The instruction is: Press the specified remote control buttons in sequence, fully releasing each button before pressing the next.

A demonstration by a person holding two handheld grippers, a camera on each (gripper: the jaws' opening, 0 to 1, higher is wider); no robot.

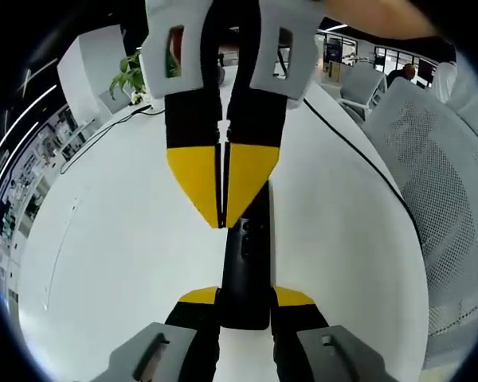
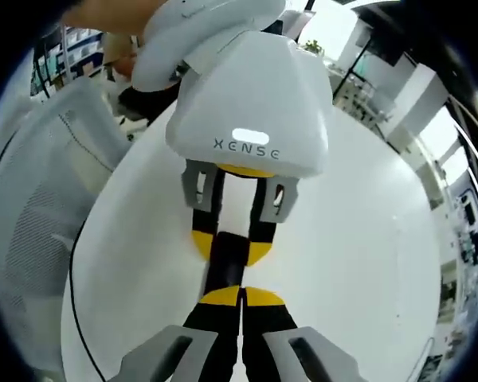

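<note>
We see the left gripper pinching 1 end of the slim black plastic remote over the white table; the right gripper, jaws pressed together, touches its top.

Count: one black remote control on one white counter. Two hand-held grippers: left hand-held gripper near, right hand-held gripper opposite. One potted plant at far left. Two mesh-backed chairs, one at right, one farther off. One black cable across counter.
</note>
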